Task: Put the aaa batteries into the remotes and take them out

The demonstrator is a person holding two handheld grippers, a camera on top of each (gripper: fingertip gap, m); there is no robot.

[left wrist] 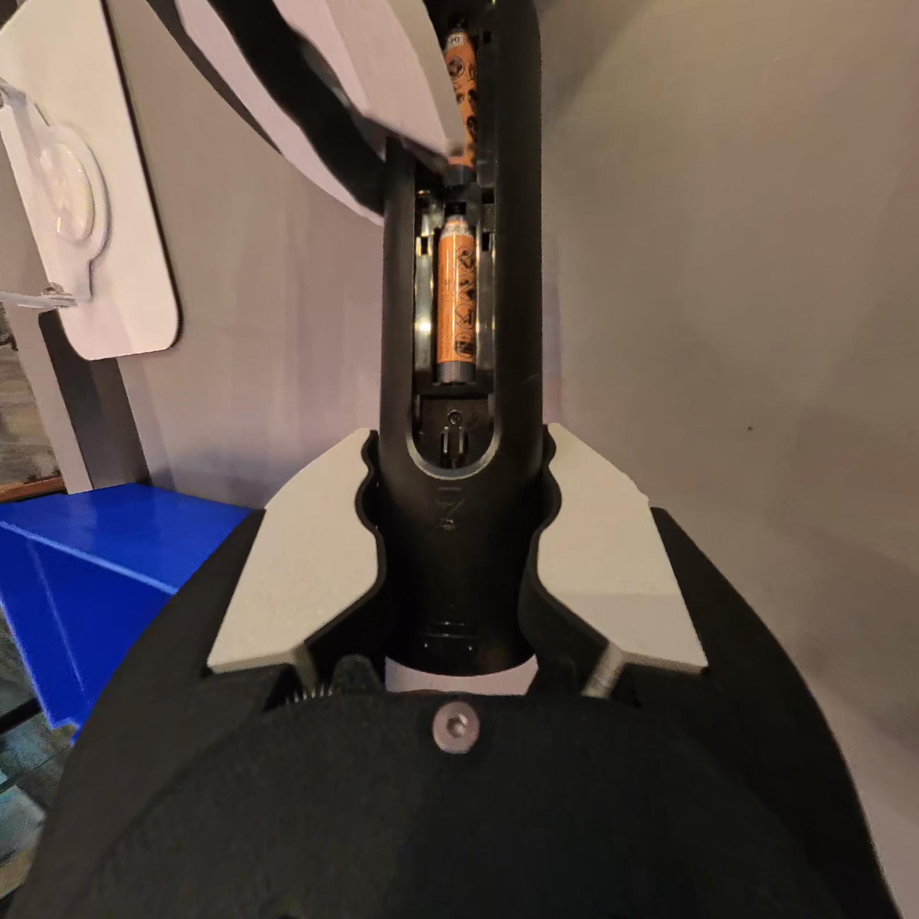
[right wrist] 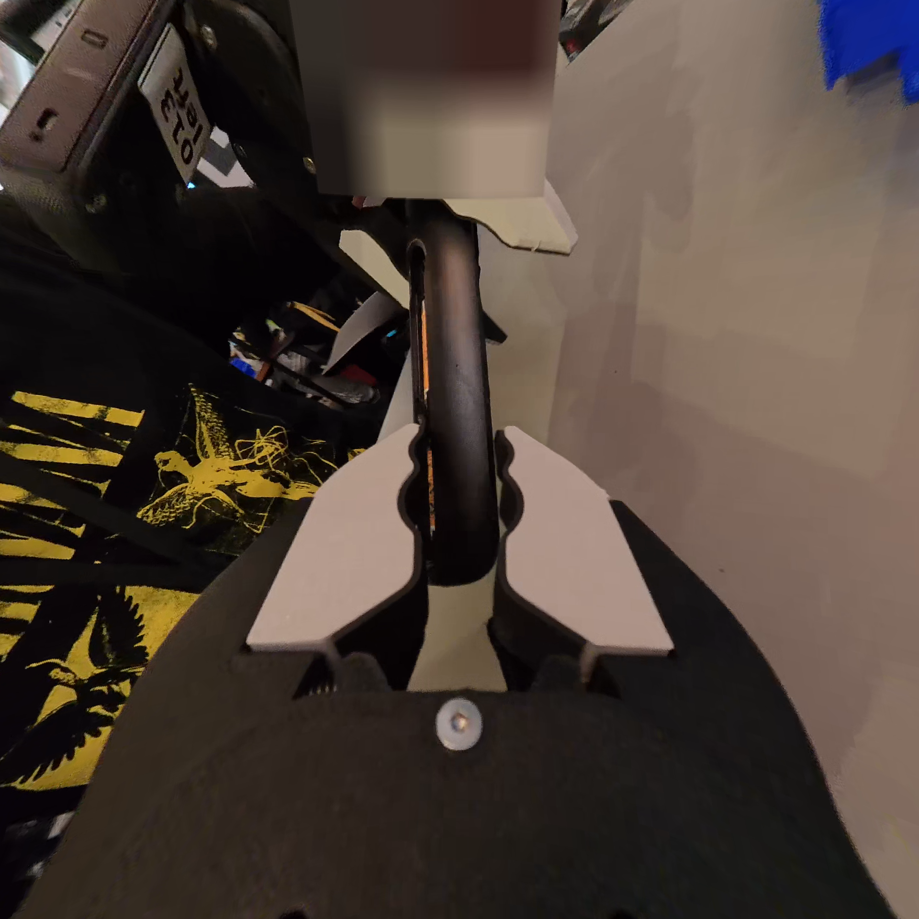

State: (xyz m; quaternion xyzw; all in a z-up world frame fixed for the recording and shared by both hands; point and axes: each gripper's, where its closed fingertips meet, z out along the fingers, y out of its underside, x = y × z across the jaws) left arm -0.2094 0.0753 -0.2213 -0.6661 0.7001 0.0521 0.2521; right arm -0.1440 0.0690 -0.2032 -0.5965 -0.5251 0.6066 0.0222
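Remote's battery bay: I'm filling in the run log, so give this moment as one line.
remote: cover off | near battery: seated | far battery: in bay | left hand-held gripper: holds remote | right hand-held gripper: around far end

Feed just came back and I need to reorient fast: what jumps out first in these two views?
The black remote, clamped in the left tool, fills the middle of the left view, its cover off and an orange battery seated in the open bay. A second battery sits farther up, partly hidden by the right tool, which closes on the remote's far end. At lower left lies a blue bin.
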